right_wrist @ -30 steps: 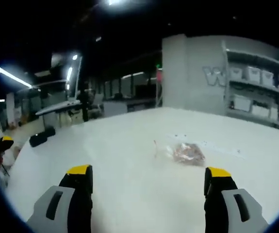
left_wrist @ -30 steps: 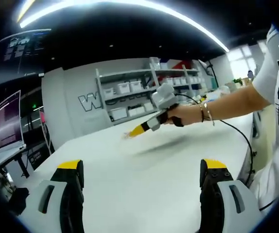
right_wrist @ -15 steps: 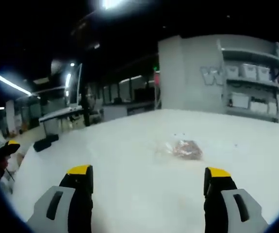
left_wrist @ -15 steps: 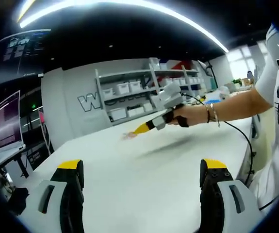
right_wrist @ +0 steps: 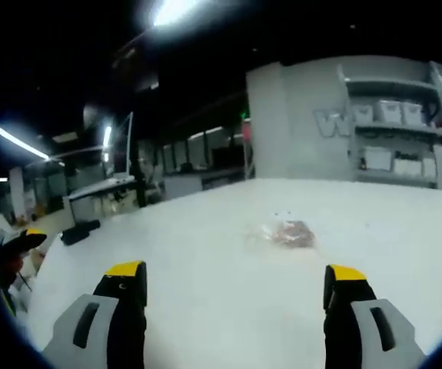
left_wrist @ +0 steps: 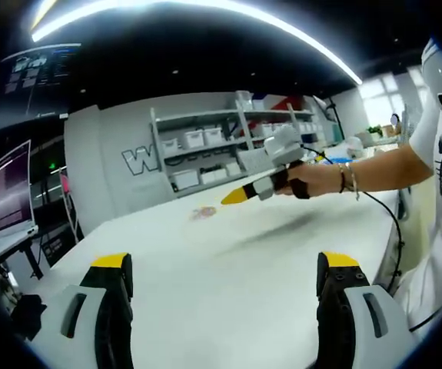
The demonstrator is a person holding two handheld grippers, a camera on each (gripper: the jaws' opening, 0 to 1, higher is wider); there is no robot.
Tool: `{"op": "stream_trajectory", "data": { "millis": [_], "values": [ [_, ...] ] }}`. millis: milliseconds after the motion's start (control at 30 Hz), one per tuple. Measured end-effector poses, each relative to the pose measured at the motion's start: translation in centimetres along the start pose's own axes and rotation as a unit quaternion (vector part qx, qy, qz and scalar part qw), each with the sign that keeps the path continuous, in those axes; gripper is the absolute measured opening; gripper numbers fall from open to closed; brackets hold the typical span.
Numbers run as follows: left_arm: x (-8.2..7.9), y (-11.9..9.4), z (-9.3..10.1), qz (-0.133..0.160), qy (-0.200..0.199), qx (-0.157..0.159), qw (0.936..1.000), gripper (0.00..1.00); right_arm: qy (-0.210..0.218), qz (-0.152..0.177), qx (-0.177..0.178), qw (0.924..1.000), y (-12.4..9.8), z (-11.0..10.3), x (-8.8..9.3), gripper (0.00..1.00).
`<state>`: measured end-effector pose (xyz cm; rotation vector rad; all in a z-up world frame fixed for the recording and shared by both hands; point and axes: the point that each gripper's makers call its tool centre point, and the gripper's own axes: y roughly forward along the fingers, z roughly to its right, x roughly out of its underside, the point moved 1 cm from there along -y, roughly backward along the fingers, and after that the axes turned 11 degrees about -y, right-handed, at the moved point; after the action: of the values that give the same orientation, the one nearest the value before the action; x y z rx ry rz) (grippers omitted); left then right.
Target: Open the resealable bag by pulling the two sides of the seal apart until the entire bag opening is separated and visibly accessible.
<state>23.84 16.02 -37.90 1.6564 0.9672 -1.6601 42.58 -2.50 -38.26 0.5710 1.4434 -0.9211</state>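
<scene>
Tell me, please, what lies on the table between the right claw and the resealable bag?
Nothing: in the right gripper view, bare white table stretches from the open right claw to the resealable bag.

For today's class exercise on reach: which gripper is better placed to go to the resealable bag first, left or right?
Probably the right gripper: it is held out over the white table, nearer the resealable bag, jaws open. The left gripper, also open, sits at the table's near edge.

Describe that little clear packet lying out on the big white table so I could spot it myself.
Start from the wide white table and look toward its far side, in front of the grey wall with shelves. The resealable bag lies flat there, alone, ahead of the right gripper. It is small and see-through, with a reddish-brown clump inside.
</scene>
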Motion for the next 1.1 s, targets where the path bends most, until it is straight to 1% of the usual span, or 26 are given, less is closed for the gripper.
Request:
{"op": "stream_trajectory", "data": {
  "millis": [167,567,900,1100],
  "values": [
    [0.4,-0.1,-0.3,-0.003,-0.003,-0.003,1.0,0.99,0.004,0.007,0.004,1.0,-1.1,-0.1,0.1,0.96],
    [0.9,-0.4,-0.7,-0.008,-0.007,-0.011,0.9999,0.99,0.023,0.009,0.019,0.9995,-3.0,0.3,1.5,0.97],
    [1.2,-0.5,-0.8,-0.011,-0.008,-0.014,0.9998,0.99,0.019,0.027,0.025,0.9991,-5.3,-0.3,0.8,0.97],
    [1.5,-0.6,-0.9,-0.01,-0.014,-0.017,0.9997,0.99,0.021,0.032,0.03,0.9988,-6.7,-0.7,1.1,0.96]
  ]
}}
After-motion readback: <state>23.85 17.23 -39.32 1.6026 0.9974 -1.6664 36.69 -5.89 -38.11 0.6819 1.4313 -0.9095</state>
